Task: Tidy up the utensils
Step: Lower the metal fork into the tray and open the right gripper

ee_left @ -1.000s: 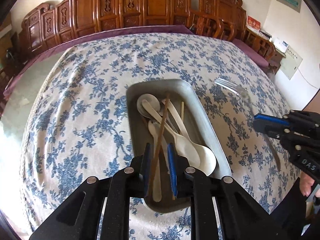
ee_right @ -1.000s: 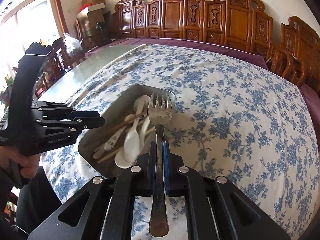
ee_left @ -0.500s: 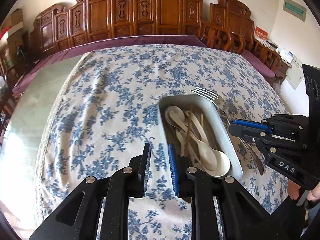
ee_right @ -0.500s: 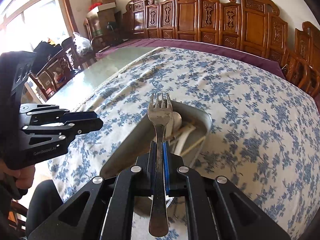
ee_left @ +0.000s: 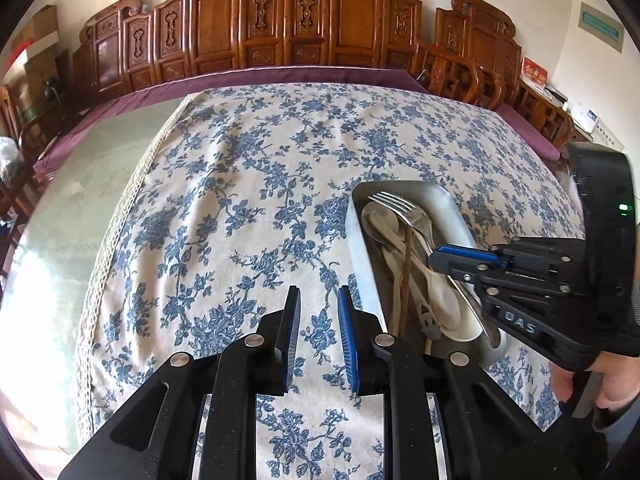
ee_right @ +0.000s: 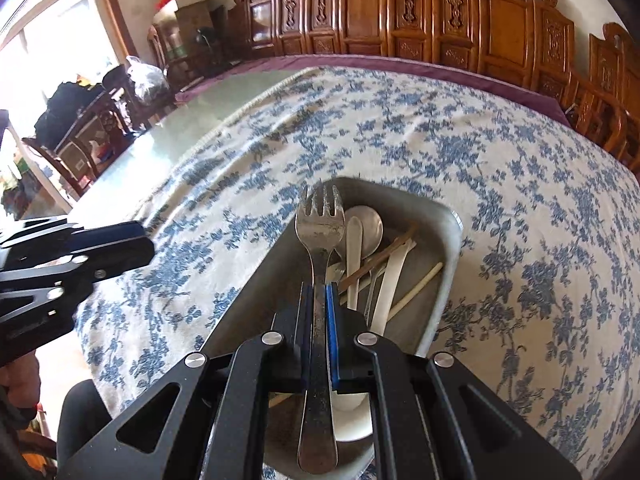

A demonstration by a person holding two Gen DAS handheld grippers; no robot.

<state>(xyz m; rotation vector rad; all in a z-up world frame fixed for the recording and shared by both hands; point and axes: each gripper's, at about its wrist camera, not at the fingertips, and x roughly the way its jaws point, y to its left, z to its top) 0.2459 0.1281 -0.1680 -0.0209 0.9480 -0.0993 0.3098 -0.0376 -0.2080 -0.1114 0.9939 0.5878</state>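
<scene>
Right claw: clamped on the fork at its neck, blue pads pressed to both sides; the handle runs back between the arms.
Fork: held lengthwise over the tray, tines pointing to the far end, head above the near-left wall in the right view.
Fork, left view: tines lie over the far end of the tray, the shaft slanting down to the right claw.
Left claw: parted with a clear gap between the pads, holding nothing, over the cloth just left of the tray.
Tray: metal, oblong, on the cloth-covered desk.
Tray contents: white spoons, a metal spoon at the far end, brown chopstick, pale chopstick, all piled lengthwise and overlapping.
Cloth: white with blue flowers, lace edge on the left, bare glassy desk beyond it.
Behind: carved wooden chairs along the wall.
</scene>
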